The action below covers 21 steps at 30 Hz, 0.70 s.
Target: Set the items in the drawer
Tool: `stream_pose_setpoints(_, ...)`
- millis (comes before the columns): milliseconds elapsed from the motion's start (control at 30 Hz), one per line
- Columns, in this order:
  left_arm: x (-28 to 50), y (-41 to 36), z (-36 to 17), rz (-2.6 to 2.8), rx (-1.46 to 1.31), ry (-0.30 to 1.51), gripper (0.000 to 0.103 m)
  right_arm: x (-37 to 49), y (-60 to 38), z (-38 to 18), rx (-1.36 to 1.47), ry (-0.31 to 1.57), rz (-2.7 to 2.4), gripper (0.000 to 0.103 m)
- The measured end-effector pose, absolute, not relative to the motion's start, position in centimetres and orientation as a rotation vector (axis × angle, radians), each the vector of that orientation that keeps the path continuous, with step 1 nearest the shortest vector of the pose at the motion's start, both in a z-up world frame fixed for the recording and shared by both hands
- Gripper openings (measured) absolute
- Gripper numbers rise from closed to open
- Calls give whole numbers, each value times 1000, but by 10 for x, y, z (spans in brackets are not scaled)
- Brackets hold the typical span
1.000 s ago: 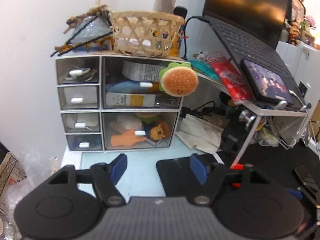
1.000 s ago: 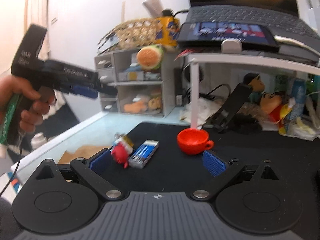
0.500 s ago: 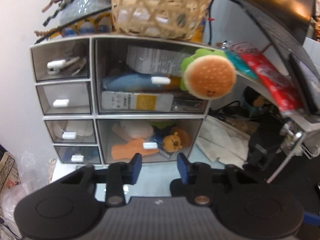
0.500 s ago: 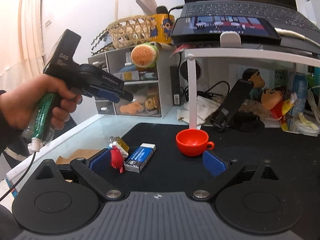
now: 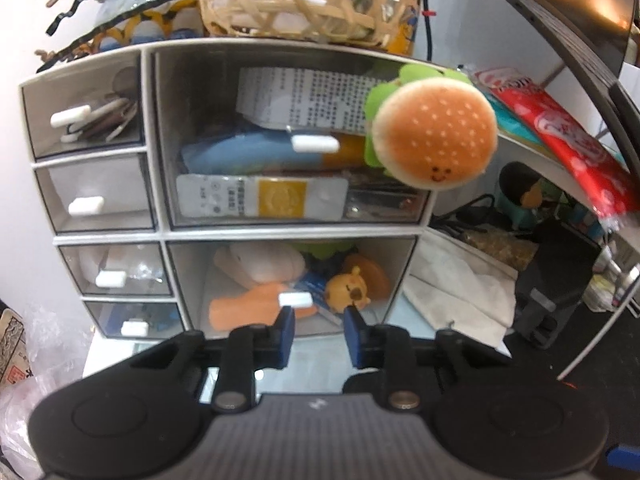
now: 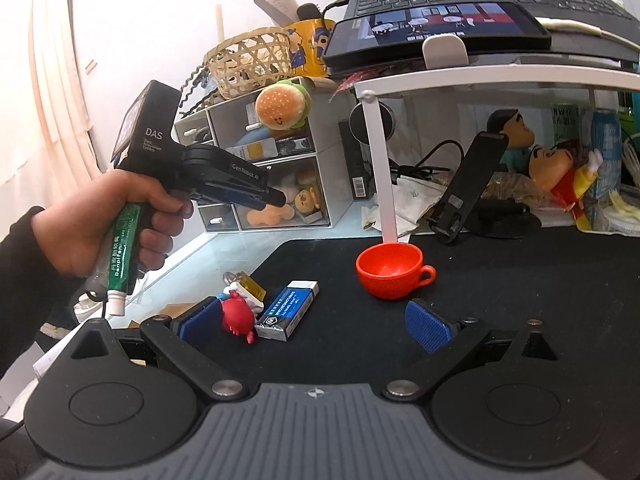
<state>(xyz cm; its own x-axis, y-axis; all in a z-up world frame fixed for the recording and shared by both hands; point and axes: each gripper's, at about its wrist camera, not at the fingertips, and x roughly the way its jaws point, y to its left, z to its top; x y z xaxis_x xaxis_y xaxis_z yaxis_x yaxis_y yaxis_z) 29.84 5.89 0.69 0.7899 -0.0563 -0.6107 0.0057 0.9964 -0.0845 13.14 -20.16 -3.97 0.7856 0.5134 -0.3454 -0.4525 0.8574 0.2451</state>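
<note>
While the left gripper (image 5: 318, 330) sits just in front of the lower large drawer (image 5: 292, 284) of the white organiser (image 5: 160, 236), its fingers (image 5: 285, 330) stand narrowly apart, close below and to the right of the white handle (image 5: 295, 299) and holding nothing. The step in hand looks like opening that drawer, which is shut and already holds soft toys. Next the fingers need to rise a little, straddle the handle, pinch it and pull straight back. Over the black mat on the bench (image 6: 500, 280), the right gripper (image 6: 316, 322) waits with fingers spread wide. The items lie there: a red figure (image 6: 238, 316), an eraser (image 6: 288, 310) and a red cup (image 6: 390, 270).
</note>
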Motion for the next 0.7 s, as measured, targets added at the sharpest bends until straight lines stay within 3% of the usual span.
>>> stream_pose_setpoints(233, 305, 61, 2, -29, -86, 678, 21, 135, -204, -41, 179, 436, 534, 100)
stream_pose_setpoints(700, 302, 68, 12, 4, -55, 640, 24, 138, -203, -42, 178, 448, 539, 100)
